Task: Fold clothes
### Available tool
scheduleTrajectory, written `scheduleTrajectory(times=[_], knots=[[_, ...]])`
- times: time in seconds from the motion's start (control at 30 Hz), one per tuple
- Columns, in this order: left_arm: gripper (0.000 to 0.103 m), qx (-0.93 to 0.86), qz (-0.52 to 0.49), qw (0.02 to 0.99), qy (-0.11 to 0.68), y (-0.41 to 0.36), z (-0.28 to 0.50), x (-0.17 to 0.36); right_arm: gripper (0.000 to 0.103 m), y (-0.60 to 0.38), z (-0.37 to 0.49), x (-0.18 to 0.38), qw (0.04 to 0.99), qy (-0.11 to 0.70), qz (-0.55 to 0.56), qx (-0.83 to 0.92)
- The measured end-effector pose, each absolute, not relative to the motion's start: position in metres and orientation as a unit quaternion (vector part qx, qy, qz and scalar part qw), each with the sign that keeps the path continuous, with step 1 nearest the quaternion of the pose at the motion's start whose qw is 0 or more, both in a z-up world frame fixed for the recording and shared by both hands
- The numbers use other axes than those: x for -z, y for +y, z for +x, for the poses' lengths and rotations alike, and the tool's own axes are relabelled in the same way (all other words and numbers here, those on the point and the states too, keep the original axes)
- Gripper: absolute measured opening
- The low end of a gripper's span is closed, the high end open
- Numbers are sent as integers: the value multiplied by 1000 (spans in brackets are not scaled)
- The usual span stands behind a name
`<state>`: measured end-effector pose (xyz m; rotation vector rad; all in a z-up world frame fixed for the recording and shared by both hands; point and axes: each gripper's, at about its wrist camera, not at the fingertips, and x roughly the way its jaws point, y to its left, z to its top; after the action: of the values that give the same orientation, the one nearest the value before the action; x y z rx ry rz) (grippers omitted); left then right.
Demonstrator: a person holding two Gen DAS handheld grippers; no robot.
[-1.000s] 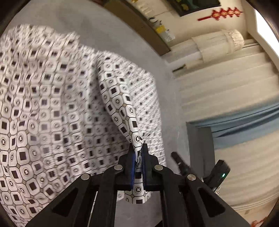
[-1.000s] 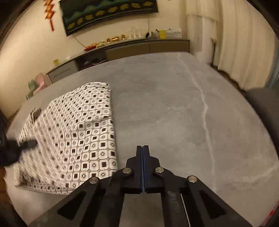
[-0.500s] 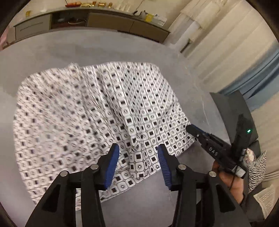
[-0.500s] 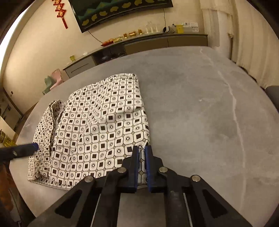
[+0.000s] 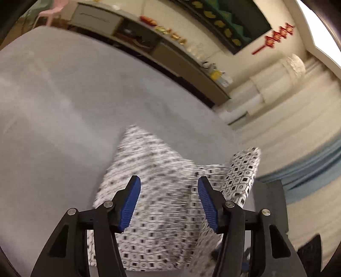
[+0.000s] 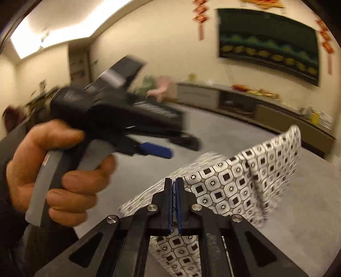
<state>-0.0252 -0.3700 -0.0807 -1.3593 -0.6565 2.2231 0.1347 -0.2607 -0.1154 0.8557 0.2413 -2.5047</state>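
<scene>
the left wrist view shows the left gripper (image 5: pixel 168 199) spread wide with nothing between its blue pads (image 5: pixel 130 204), above the patterned cloth (image 5: pixel 157 191), which lies in the lower middle of the frame on the grey counter (image 5: pixel 64 102). most of the cloth is blurred here; its right edge is lifted and sharper at the right of the frame, but what lifts it is not seen in this view.

the right wrist view shows that: the right gripper (image 6: pixel 174 204) is pinched narrow on an edge of the cloth (image 6: pixel 245 181), which rises from the fingers toward the right of the frame and also hangs below them at the bottom centre. this view also shows the left gripper (image 6: pixel 157 150) from the side, blurred, in the left half of the frame, with a hand (image 6: pixel 57 170) wrapped around its grey handle. that tool and hand block much of the counter's (image 6: pixel 213 132) left part.

around: a long low cabinet (image 6: pixel 245 106) along the far wall with small yellow and red items on top, too small to name; a dark wall picture (image 6: pixel 268 44) above it; red hanging ornaments (image 6: pixel 200 19) beside it. the left view adds pale curtains (image 5: pixel 287 110) at right and a dark chair (image 5: pixel 270 204) at lower right, just beside the cloth's lifted edge.
</scene>
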Motion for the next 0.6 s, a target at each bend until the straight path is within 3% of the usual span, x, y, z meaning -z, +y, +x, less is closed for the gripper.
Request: scheduleTrajectory(times=[0.17, 0.3, 0.37, 0.5, 0.6], knots=[[56, -795, -520, 190, -246, -417, -16, 134, 4, -281, 134, 171, 222, 150, 393, 880], [55, -780, -526, 219, -259, -418, -1, 149, 4, -225, 138, 164, 192, 163, 421, 871], [55, -757, -537, 266, -261, -394, 8, 156, 4, -180, 139, 157, 138, 168, 426, 878], [52, -713, -551, 399, -169, -308, 39, 153, 5, -113, 166, 146, 51, 186, 412, 891], [52, -754, -505, 393, -147, -299, 29, 134, 9, -95, 199, 133, 34, 189, 385, 903]])
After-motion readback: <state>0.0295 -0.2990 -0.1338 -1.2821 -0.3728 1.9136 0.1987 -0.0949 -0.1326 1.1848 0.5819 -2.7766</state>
